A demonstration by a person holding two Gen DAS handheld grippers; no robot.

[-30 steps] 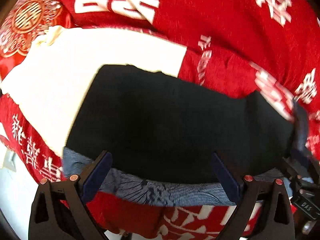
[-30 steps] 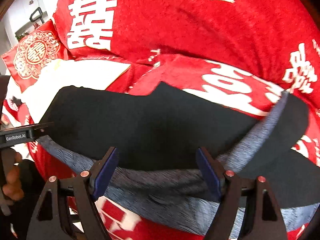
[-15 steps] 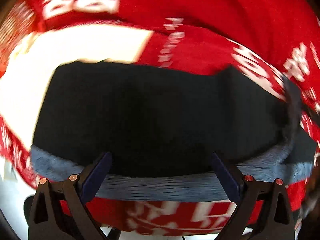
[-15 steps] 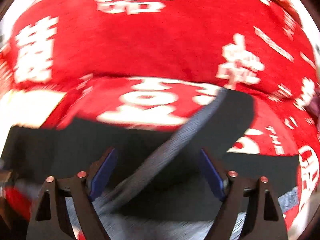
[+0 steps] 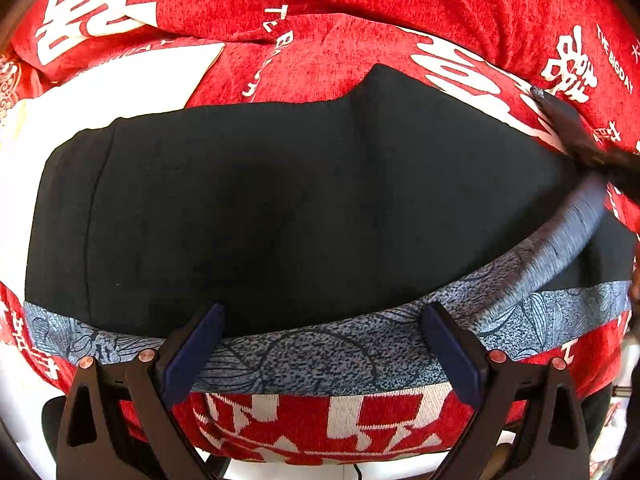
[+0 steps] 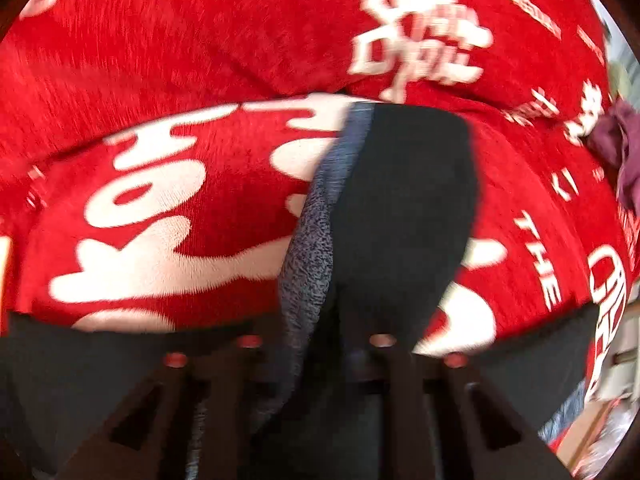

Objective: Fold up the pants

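A white sheet [image 5: 132, 80] is seen at the far left of the left wrist view, lying on a red blanket [image 5: 360, 4] printed with white characters, which covers the whole surface. The black pants [image 5: 260, 208] are spread flat across the middle of the blanket, their grey patterned band [image 5: 320, 356] running along the blanket's near edge. The left gripper [image 5: 320, 348] is held released just above that band, its blue pads [image 5: 196, 344] wide apart, with nothing pinched. Toward the right, a flap of the pants with its grey band is seen lifted off the blanket. In the blurred right wrist view, the right gripper [image 6: 316, 344] is closing, its jaws drawn near together with that raised flap [image 6: 400, 208] between them. A purple cloth [image 6: 624, 144] lies at the blanket's far right edge.
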